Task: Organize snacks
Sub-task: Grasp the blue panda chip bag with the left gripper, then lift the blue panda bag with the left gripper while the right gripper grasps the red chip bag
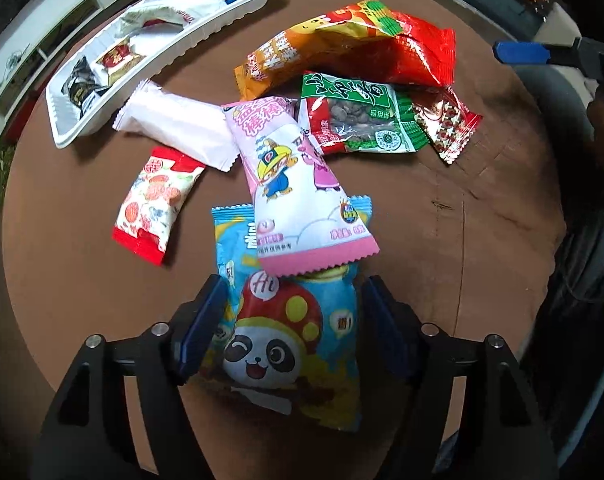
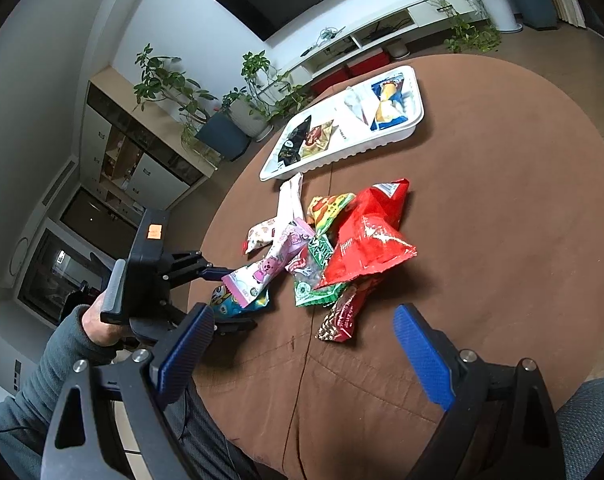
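Note:
My left gripper [image 1: 292,292] points down at a blue panda snack packet [image 1: 290,340], shut on it with a pad pressing each side so the packet bulges. A pink cartoon packet [image 1: 298,188] lies across that packet's top end. In the right wrist view the left gripper [image 2: 230,300] sits at the near-left end of the snack pile, held by a hand in a grey sleeve. My right gripper [image 2: 302,320] hovers open over the brown table [image 2: 502,240], nothing between its blue pads. A white tray [image 1: 62,120] at the far left holds several packets.
Loose on the table lie a white packet [image 1: 178,128], a red-and-white packet [image 1: 154,200], a green nut packet [image 1: 362,120], a big orange-red bag [image 1: 350,44] and a small red packet [image 1: 450,124]. Plants, shelves and a wall screen stand beyond the table.

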The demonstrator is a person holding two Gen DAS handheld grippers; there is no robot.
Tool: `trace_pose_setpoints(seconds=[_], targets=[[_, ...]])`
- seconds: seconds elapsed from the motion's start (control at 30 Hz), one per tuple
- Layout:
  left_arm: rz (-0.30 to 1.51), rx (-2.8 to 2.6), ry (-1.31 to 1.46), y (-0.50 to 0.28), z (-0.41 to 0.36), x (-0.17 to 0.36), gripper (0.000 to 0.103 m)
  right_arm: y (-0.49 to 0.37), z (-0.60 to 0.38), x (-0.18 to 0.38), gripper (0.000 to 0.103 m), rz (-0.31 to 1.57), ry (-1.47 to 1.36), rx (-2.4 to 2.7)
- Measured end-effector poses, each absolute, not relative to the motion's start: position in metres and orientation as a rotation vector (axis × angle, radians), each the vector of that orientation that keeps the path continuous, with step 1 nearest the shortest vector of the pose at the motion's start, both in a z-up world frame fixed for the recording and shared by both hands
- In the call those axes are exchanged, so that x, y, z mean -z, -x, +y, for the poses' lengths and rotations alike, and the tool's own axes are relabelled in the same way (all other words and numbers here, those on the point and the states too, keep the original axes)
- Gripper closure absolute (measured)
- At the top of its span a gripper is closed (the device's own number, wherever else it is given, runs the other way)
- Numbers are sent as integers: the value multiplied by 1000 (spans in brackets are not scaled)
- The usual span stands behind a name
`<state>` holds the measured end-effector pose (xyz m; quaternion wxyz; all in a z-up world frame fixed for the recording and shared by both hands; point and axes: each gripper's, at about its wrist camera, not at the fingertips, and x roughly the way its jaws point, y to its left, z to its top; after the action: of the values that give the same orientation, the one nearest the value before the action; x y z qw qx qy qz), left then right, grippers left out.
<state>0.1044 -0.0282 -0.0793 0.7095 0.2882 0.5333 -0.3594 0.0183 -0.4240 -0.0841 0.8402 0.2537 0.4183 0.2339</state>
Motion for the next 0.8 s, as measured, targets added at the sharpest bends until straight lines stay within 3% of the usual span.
trace_pose_setpoints(seconds=[0.03, 0.13, 0.5, 0.8], targets=[[1178, 791, -628, -104, -25, 79, 47, -19, -424, 85, 9, 886, -536, -495], [1173, 766, -581, -105, -15, 77, 54, -19, -422, 84, 9, 888, -533, -499], [1175, 735, -404, -80, 10, 68, 60, -20, -422, 72, 9, 861, -498, -499], [1151, 671, -113, -44, 48, 61, 64, -39, -410, 50, 11, 848, -252, -429]])
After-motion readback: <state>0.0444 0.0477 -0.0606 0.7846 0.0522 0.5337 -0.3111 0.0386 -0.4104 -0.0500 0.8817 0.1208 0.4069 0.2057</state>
